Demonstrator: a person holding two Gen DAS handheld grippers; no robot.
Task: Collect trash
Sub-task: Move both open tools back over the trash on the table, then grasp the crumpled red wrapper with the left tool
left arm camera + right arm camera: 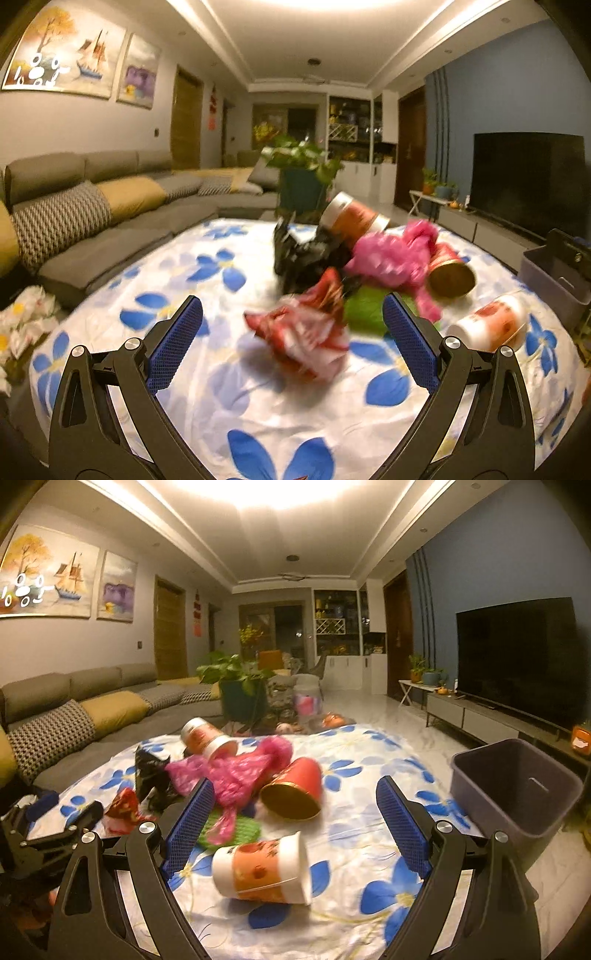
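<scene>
The left gripper [292, 317] had its fingers spread, a red wrapper [301, 338] lying between them. The right gripper [295, 801] was spread too, an orange-and-white cup [264, 867] on its side just below the fingers.

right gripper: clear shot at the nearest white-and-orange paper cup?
Probably yes. The right gripper has its jaws open, and the white-and-orange paper cup lies on its side on the floral tablecloth just ahead between them. Nothing covers it; the green net lies behind.
</scene>
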